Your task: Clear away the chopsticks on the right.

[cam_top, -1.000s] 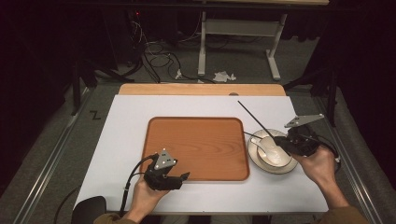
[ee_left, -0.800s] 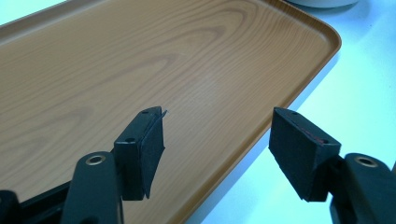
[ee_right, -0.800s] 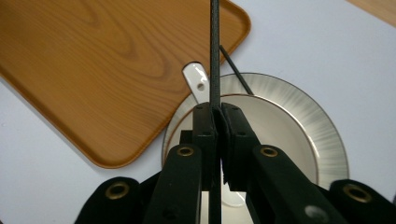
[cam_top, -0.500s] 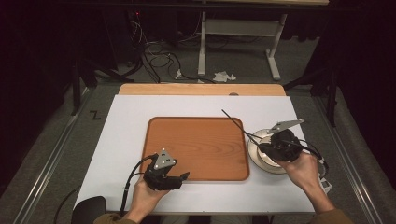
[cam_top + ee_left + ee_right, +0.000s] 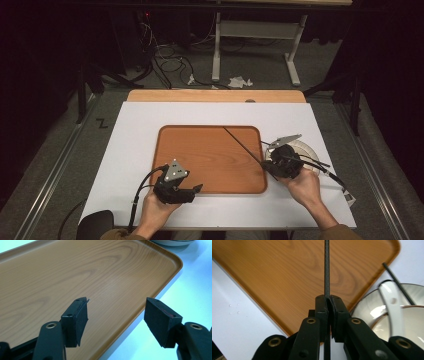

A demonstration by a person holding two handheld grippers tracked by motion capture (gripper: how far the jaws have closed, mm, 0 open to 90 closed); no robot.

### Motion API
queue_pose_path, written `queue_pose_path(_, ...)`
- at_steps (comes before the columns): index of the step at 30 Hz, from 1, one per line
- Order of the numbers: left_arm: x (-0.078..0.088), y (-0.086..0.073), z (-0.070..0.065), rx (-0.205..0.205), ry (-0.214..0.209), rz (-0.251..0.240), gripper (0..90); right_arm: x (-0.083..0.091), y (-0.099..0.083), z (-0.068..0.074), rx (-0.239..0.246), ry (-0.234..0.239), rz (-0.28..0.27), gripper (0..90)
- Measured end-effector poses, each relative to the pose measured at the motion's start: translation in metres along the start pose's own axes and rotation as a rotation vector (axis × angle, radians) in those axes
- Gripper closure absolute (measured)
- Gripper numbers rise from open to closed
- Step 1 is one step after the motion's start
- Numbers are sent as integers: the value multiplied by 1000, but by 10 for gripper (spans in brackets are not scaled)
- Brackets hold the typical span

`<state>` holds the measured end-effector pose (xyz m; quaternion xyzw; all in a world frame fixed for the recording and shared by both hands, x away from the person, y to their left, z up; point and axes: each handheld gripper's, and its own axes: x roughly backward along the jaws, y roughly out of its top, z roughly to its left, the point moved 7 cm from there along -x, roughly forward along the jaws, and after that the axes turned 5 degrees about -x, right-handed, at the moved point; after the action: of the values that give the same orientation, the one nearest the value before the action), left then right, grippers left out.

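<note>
Your right gripper (image 5: pixel 276 166) has its jaws clamped tight on a thin black chopstick (image 5: pixel 242 144) — in the right gripper view the rod (image 5: pixel 326 267) runs straight up out of the pinched pads and out over the wooden tray (image 5: pixel 274 272). From the high view the chopstick slants up and to the left from your gripper, its far end lying over the upper middle of the tray (image 5: pixel 200 155); whether the tip touches the tray surface cannot be told.

Your right hand (image 5: pixel 303 187) sits at the tray's right edge, with the gripper over the gap between the tray and the white bowl (image 5: pixel 305 149). In the right gripper view the bowl (image 5: pixel 412 322) stands just beside the tray's corner, with a white spoon (image 5: pixel 393 307) resting in it and a second black chopstick (image 5: pixel 398 283) leaning across its rim.

Your left gripper (image 5: pixel 197 188) rests at the tray's lower edge, left of centre, in your left hand (image 5: pixel 157 212). Its jaws stand wide apart with nothing between them — the left gripper view shows the two black pads (image 5: pixel 80 317) over the tray's (image 5: pixel 75 270) near rim, one above the wood and the other above the white table (image 5: pixel 195 285).
</note>
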<state>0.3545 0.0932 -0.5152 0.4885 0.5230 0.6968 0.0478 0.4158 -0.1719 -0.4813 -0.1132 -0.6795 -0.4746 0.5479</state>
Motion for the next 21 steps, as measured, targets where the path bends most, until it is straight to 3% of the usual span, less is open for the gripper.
queue_pose_path(12,0,0,-1,-7,-3,5,353,-42,-4,11,-9,-25,68,866)
queue_pose_path(21,-1,-1,-1,-9,-3,6,353,-62,-5,9,-20,-60,91,866)
